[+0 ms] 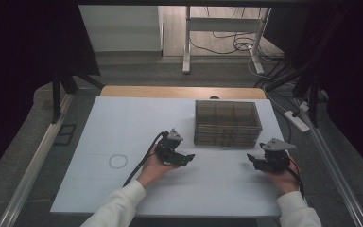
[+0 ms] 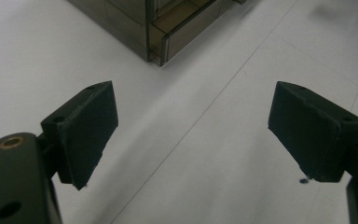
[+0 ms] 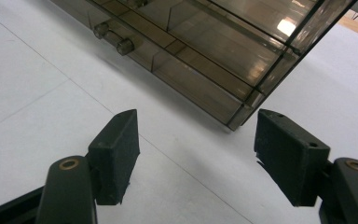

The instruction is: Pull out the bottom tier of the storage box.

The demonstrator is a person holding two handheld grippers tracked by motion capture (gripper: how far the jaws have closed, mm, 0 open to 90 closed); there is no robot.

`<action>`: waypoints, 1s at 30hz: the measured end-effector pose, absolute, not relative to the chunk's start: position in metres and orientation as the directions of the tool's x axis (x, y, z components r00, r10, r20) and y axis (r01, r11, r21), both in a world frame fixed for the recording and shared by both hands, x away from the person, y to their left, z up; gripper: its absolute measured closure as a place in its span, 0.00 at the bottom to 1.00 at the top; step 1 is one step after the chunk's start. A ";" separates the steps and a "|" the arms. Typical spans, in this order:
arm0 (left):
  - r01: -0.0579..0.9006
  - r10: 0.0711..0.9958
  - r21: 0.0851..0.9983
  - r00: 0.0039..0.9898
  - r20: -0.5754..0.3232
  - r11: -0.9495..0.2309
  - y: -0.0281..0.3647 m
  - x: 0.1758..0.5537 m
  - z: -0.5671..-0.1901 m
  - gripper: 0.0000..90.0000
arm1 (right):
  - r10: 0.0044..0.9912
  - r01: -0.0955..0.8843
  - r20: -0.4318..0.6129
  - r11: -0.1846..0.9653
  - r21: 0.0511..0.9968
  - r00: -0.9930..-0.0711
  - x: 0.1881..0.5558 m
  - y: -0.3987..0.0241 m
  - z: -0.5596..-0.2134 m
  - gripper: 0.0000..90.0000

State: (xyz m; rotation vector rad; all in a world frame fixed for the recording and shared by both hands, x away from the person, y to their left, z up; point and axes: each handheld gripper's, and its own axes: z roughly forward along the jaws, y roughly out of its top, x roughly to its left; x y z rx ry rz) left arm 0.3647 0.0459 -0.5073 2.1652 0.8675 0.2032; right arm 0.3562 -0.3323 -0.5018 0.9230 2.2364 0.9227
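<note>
As both claws gape — drawer box [image 1: 227, 123] untouched.

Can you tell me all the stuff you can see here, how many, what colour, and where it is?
drawer box: one, smoky see-through brown, back right part of the table, in front of both grippers
ring: one, thin and pale, lying on the left part of the table
table: one, white top with a wooden back edge, in the middle
white stand: one, on the floor behind the table
power strip: one, white, on the floor to the right
left gripper: one, black, fingers open, empty
right gripper: one, black, fingers open, empty
sleeves: two, white, bottom edge
</note>
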 end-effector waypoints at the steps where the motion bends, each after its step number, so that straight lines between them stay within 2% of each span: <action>1: 0.517 0.642 0.719 0.756 -0.129 -0.464 0.045 0.365 -0.508 0.17 | 0.757 0.386 -0.219 0.532 0.754 -0.616 0.356 -0.332 -0.502 0.34; 30: 0.507 0.635 0.713 0.764 -0.113 -0.484 0.023 0.377 -0.515 0.19 | 0.773 0.403 -0.202 0.512 0.759 -0.602 0.369 -0.337 -0.506 0.36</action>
